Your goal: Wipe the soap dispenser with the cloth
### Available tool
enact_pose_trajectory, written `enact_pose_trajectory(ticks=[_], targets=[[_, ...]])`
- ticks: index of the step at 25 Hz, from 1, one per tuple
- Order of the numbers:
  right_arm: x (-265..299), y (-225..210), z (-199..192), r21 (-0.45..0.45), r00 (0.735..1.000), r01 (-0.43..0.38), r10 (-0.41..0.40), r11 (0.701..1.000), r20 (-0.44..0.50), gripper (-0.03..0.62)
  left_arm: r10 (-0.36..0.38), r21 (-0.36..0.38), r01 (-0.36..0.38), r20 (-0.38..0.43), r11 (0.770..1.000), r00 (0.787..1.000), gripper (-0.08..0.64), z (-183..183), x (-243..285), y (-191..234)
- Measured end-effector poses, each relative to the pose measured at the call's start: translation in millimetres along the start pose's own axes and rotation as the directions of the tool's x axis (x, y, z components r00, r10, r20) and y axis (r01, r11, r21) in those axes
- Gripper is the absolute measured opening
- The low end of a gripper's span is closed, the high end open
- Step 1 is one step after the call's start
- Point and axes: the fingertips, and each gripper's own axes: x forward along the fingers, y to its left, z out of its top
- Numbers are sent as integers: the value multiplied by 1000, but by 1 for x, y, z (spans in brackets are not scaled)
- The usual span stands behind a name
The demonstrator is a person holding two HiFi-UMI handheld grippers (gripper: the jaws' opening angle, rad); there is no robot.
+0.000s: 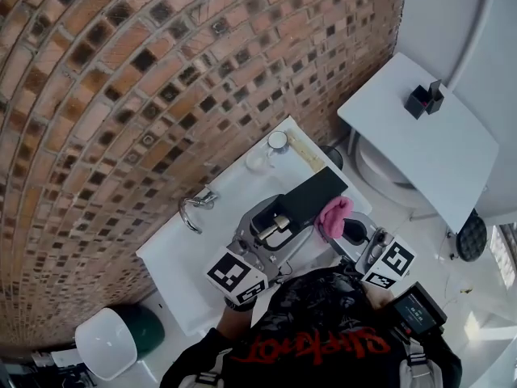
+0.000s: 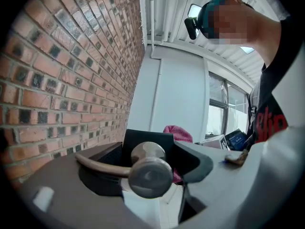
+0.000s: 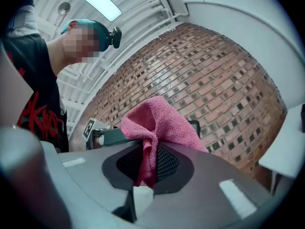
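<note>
Two grippers work here, and both have their jaws occupied. The left gripper point(image 2: 147, 168) has its jaws set wide and closed on the pump end of the soap dispenser point(image 1: 311, 194), which is held in the air, tilted, above the sink point(image 1: 234, 186). The right gripper point(image 3: 145, 171) is clamped on a fold of the pink cloth point(image 3: 159, 128), which lies against the dispenser's side.

I see some risks. The dispenser is gripped only near its metal pump point(image 2: 148, 168), so the long black body sticks out free. A hard push from the cloth could turn it in the jaws or drop it into the sink. A push toward the pump could also release soap. The cloth is held by a narrow fold, so rubbing may pull it out.

Only the head view shows the sink and the tap point(image 1: 194, 208) beside the dispenser. The left gripper view shows the pump between the jaws. In the right gripper view the cloth covers nearly all of the dispenser.
</note>
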Motion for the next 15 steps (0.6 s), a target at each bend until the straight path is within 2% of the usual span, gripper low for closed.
enact_pose_trajectory(ticks=[6, 11, 13, 15], targets=[[-28, -35, -3, 37, 991, 134, -135, 990, 16, 37, -60, 12, 60, -16, 998, 998, 321, -1, 4, -9], [-50, -63, 1, 67, 966, 253, -255, 965, 30, 37, -90, 26, 90, -20, 996, 996, 321, -1, 8, -16], [-61, -76, 2, 84, 951, 304, -308, 949, 34, 36, -143, 4, 143, -12, 990, 990, 319, 0, 9, -24], [-67, -83, 7, 66, 939, 340, -342, 938, 30, 35, -186, 23, 187, -30, 982, 982, 319, -4, 13, -37]])
